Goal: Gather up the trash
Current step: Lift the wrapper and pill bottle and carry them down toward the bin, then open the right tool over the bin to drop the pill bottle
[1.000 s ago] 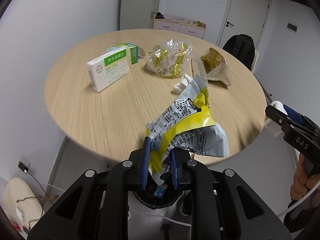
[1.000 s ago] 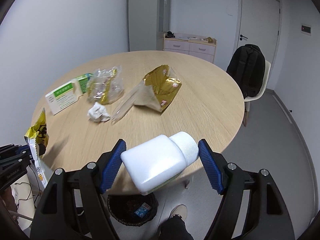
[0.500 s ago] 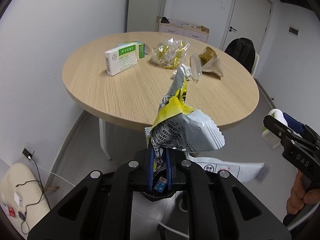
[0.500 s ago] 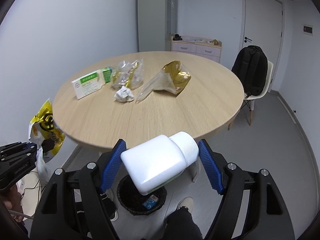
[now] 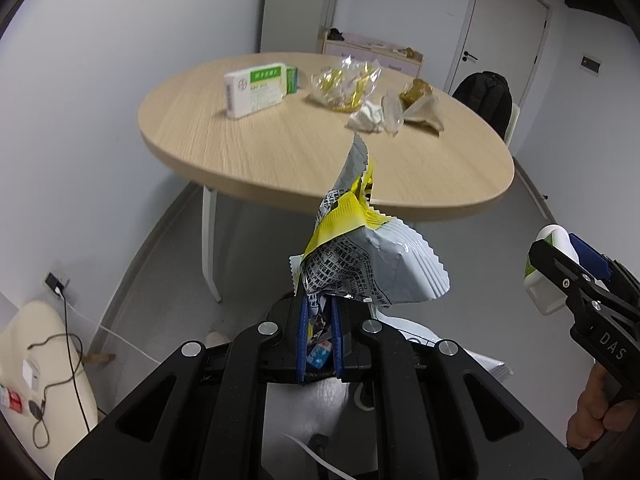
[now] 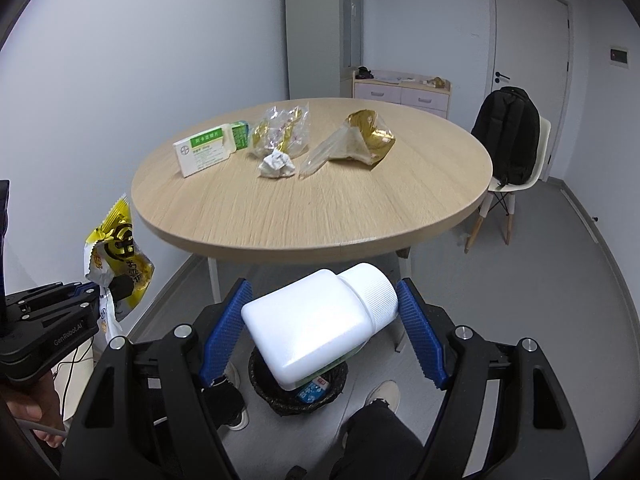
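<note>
My left gripper (image 5: 319, 338) is shut on a crumpled yellow and silver snack wrapper (image 5: 360, 256), held away from the round table (image 5: 280, 156). The wrapper also shows in the right wrist view (image 6: 118, 252). My right gripper (image 6: 322, 332) is shut on a white plastic bottle (image 6: 316, 328), held above a black trash bin (image 6: 298, 394) on the floor. The bin is mostly hidden behind the fingers in the left wrist view. On the table lie a white and green medicine box (image 6: 204, 152), a clear yellow wrapper (image 6: 282, 134), a crumpled tissue (image 6: 276, 164) and a gold bag (image 6: 356, 140).
A chair with a black backpack (image 6: 508, 136) stands right of the table. A low cabinet (image 6: 400, 88) and a door (image 6: 524, 60) are at the back. A cream object with cables (image 5: 44, 360) sits on the floor at left. My shoes (image 6: 380, 394) are near the bin.
Both grippers have pulled back from the table and lowered, carrying the wrapper and the bottle. The table now looks farther off and the bin shows under the bottle.
</note>
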### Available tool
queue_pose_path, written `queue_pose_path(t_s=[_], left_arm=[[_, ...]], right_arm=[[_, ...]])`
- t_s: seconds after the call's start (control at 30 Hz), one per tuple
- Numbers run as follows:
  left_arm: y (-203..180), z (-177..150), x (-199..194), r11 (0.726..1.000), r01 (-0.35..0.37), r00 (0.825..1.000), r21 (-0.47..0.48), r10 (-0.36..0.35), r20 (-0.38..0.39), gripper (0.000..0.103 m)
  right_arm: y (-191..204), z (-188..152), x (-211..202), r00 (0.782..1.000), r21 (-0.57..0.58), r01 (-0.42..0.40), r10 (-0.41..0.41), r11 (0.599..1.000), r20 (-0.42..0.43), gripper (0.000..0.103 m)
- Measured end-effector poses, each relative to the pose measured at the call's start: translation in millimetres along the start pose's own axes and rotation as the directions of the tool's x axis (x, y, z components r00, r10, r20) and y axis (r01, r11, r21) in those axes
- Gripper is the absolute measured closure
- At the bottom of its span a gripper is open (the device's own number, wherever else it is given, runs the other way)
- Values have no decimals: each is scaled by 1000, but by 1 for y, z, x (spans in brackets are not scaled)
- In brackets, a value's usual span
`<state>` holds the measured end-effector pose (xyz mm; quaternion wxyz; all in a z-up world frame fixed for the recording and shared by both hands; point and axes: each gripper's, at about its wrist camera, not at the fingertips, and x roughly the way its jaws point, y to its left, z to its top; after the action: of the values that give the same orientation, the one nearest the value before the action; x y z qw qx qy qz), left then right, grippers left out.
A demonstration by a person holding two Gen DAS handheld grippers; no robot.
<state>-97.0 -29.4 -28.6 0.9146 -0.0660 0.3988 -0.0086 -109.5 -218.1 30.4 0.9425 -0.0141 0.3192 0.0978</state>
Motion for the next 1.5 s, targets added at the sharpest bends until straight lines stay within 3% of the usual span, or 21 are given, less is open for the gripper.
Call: queue_pose_path(t_s=[0.37,0.67,1.2,1.5], left_arm=[[11,-33,1,1000,7,1000,-17,-7,-22,94],[15,-47,28,1000,15,998,-22,-17,-60,94],[26,-56,125,998,36,983,-60,-46,-177,94],[50,-52,207,996,3,964,-92,-27,-265,94]], right_arm=[[9,-36,1,999,12,20,-20,1000,-26,32],[8,-54,27,997,28,24,-22,999,-79,32],[5,-79,118,976,48,19,-8,999,-219,32],[10,-99,202,945,47,13,3,999,-327,32]])
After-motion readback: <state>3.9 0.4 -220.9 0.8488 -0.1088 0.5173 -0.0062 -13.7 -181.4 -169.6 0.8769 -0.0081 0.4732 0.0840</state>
